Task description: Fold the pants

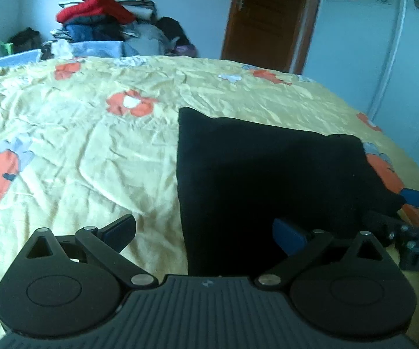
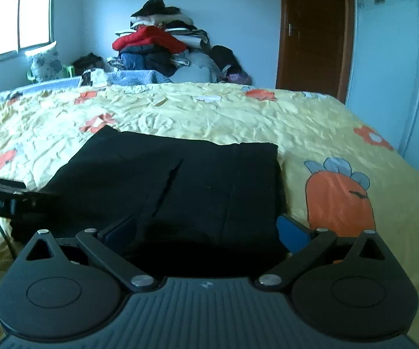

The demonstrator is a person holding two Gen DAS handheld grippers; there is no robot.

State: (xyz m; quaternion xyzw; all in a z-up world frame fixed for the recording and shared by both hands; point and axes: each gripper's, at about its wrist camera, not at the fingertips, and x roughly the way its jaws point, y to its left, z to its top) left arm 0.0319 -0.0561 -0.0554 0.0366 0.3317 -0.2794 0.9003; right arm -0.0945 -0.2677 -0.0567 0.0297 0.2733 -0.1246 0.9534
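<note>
**Pants dead ahead of both grippers, near edge at the fingertips**

Pants [image 2: 180, 186] lie flat on the yellow flowered bedspread [image 2: 209, 110], a black, already compact block near the bed's front edge; we judge them part-folded, since a seam or fold line runs through the middle in the right wrist view. From the right gripper [image 2: 206, 232] the cloth sits straight in front, its near edge between and under the spread fingers; from the left gripper [image 1: 203, 232] it lies ahead and to the right, the left finger [image 1: 119, 229] over bare bedspread, the right one over black cloth. Both stand wide open and we see nothing pinched in either. The right gripper is the more centred on the garment; the left is at its left border. In the right view the block is broader across than deep, so its long axis runs side to side across us; which end is waistband we cannot tell. We judge the coming move turns on that near edge: both grippers close on it, then carry it away toward the far edge.
</note>
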